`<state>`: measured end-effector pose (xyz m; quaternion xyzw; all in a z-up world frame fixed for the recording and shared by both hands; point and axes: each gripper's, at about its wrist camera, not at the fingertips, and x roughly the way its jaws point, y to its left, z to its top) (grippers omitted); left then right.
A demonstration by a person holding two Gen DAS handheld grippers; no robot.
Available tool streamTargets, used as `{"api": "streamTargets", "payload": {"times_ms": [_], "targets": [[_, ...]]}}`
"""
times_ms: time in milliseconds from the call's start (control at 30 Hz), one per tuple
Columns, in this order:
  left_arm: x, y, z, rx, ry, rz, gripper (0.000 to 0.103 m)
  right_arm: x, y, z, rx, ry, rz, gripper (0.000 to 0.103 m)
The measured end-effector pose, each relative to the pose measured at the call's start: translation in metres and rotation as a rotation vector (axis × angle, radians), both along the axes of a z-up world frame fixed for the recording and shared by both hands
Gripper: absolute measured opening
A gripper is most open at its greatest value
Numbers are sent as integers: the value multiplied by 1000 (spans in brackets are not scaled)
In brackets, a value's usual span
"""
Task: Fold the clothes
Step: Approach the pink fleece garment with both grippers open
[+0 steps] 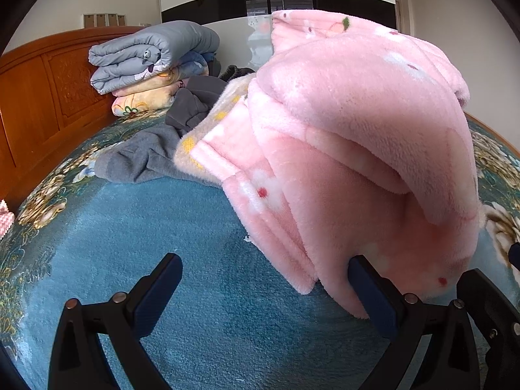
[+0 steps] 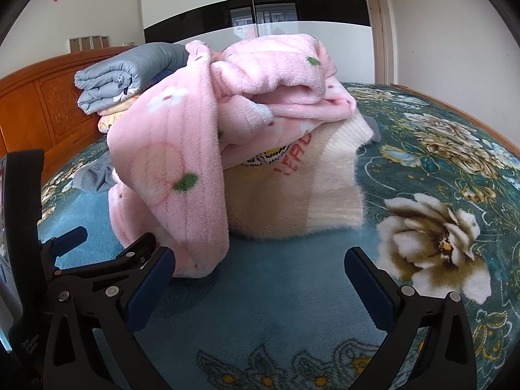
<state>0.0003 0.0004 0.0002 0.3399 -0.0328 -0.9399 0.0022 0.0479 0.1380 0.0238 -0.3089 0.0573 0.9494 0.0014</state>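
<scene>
Right wrist view gives us the pink fleece garment [image 2: 182,162], bunched and draped over a cream knitted sweater [image 2: 325,191] on the bed [image 2: 276,308]. We judge neither one folded yet, so the task looks barely begun. A grey garment [image 1: 146,152] lies crumpled behind them, making three loose clothes that we can count. Our left hand-held gripper [image 1: 263,289] and right hand-held gripper [image 2: 260,286] both stand with jaws spread, holding nothing; the pink hem brushes the left one's right finger. One stack of folded quilts [image 1: 152,65] sits by the headboard [image 1: 42,97].
</scene>
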Motion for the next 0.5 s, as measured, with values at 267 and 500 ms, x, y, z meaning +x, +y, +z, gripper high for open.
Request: {"api": "streamTargets", "payload": {"times_ms": [267, 500], "targets": [[7, 9, 4, -13, 5, 6, 103, 1, 1, 0, -6, -1, 2, 103], [4, -1, 6, -2, -2, 6, 103, 2, 3, 1, -18, -3, 1, 103]]}}
